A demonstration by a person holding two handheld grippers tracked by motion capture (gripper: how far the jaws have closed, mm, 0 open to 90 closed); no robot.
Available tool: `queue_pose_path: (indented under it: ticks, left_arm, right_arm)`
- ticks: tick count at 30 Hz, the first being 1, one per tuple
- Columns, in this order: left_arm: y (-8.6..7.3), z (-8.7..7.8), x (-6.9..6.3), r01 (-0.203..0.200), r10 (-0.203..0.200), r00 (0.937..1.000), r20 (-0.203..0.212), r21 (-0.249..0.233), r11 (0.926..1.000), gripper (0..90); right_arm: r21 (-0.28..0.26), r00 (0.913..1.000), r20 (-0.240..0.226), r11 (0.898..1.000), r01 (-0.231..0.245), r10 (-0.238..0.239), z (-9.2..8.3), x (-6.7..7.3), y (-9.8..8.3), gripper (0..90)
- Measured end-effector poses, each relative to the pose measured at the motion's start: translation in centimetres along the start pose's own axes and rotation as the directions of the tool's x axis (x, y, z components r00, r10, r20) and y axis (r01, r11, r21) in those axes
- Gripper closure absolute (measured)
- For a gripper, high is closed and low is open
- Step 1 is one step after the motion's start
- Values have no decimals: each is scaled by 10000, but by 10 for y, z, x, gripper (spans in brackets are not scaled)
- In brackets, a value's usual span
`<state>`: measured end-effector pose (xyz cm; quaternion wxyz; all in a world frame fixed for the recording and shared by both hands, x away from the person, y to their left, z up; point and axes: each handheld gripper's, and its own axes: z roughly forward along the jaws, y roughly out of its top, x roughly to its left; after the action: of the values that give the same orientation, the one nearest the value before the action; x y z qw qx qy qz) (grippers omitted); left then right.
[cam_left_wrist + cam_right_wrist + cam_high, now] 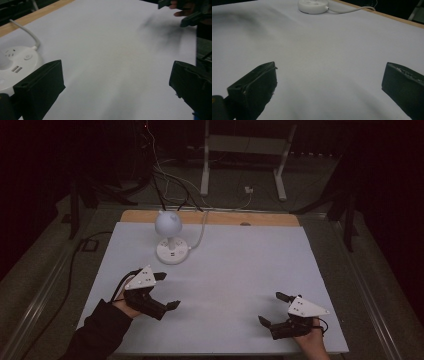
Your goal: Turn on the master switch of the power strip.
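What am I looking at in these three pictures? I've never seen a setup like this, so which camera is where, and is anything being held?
There is no robot here: a person holds a hand-held grasping tool in each hand. The high view looks down on a table covered in white. The left tool sits near the front left, the right tool near the front right. The other two pictures come from cameras riding on those tools, looking out between their own black jaws. Both tools stand wide open and hold nothing. On the table, toward the back, stands a white round socket base with a rounded white lamp-like head on a short stem and a white cable running off the back. The left tool is nearer to it.
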<state>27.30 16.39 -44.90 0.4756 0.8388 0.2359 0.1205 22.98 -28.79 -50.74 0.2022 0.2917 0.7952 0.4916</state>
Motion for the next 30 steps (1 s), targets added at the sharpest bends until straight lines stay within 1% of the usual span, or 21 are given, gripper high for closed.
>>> queue_pose_path:
  ticks: [5,7,8,9,12,15,17,20,22,23,27,28,30]
  left_arm:
    - [2,10,5,199,-196,9992,-361,83,9998,2]
    - [3,14,6,249,-246,9989,-405,75,9997,2]
    - [4,16,6,255,-249,9982,-555,95,9996,2]
    - [5,18,7,273,-269,9975,-649,55,9996,2]
    - [6,23,10,506,-510,9953,-822,-77,9987,2]
    - [8,29,13,660,-665,9905,-1206,-77,9978,2]
    - [9,33,15,742,-760,9895,-1227,-192,9971,3]
    - [11,39,17,838,-861,9862,-1416,-217,9962,5]
    - [12,43,19,959,-984,9826,-1574,-233,9951,10]
    - [12,44,20,1025,-1055,9820,-1568,-275,9944,10]
    - [14,49,23,1177,-1204,9737,-1934,-255,9927,10]
    - [14,50,24,1237,-1278,9706,-2041,-326,9918,10]
    - [15,52,26,1415,-1478,9666,-2093,-449,9889,11]
  right_arm:
    - [-16,10000,-2,10000,-50,50,0,0,0,0]
    - [1,10000,-22,10000,-47,47,0,0,0,0]
    - [-1,10000,-24,10000,-44,44,0,0,0,0]
    - [-7,10000,-20,10000,-42,42,0,0,0,0]
    - [-31,10000,-26,10000,-32,32,0,0,0,0]
    - [-28,10000,-36,10000,-39,39,0,0,0,0]
    - [-23,10000,-46,10000,-43,43,0,0,0,0]
    - [-22,10000,-50,10000,-37,36,0,0,0,0]
    - [-29,10000,-59,10000,-54,54,0,0,0,0]
    - [-32,10000,-63,10000,-61,61,0,0,0,0]
    - [-27,10000,-73,10000,-56,56,0,0,0,0]
    - [-30,10000,-74,10000,-49,49,0,0,0,0]
    - [-30,10000,-80,10000,-38,38,0,0,0,0]
